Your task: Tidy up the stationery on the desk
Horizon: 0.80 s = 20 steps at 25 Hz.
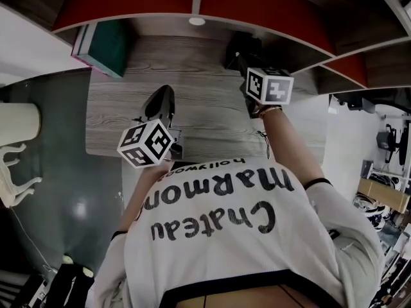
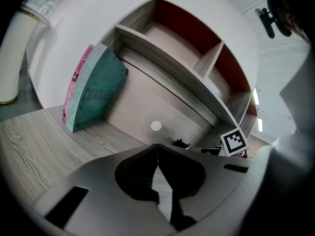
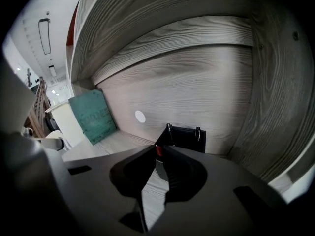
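Observation:
A black pen holder (image 3: 187, 138) with two pens standing in it sits against the desk's back panel, at the right end under the shelf. My right gripper (image 3: 157, 151) is right in front of it, shut on a thin red-tipped item whose body I cannot make out. In the head view the right gripper (image 1: 243, 61) merges with the dark holder (image 1: 236, 42). My left gripper (image 1: 165, 91) hovers over the middle of the wooden desk (image 1: 199, 108); its jaws (image 2: 157, 145) are shut with nothing between them. A teal book (image 1: 106, 47) with a pink spine leans at the back left.
The low shelf (image 1: 257, 5) with red backing overhangs the back of the desk. A white round plug (image 3: 140, 116) marks the back panel. A white cylinder (image 1: 16, 120) stands on the grey surface left of the desk. The teal book (image 2: 93, 95) leans against the side wall.

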### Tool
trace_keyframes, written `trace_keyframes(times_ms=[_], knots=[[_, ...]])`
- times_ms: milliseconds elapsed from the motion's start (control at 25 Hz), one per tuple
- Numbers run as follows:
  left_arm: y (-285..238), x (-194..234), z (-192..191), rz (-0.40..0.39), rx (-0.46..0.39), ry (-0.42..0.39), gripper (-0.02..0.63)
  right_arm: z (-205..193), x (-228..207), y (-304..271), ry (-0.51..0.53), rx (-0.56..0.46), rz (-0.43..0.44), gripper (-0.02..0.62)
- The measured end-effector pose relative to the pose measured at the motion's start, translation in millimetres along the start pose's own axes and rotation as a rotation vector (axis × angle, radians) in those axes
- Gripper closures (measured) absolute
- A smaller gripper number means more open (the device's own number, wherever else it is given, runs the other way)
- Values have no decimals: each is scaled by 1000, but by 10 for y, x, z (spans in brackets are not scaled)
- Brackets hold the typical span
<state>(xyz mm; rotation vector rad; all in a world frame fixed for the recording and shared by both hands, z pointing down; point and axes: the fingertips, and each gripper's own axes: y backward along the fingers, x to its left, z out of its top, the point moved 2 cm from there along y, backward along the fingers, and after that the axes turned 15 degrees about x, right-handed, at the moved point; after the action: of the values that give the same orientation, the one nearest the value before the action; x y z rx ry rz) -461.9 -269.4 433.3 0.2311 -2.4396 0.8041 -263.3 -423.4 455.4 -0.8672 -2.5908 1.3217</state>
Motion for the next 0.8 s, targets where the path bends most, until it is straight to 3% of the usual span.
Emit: trace_keyframes(times_ms=[480, 800], knots=[[275, -78, -163, 56, -17, -15, 589, 18, -28, -55, -45, -21, 71, 526], [414, -381, -233, 46, -43, -37, 589, 172, 11, 458, -53, -172, 104, 535]])
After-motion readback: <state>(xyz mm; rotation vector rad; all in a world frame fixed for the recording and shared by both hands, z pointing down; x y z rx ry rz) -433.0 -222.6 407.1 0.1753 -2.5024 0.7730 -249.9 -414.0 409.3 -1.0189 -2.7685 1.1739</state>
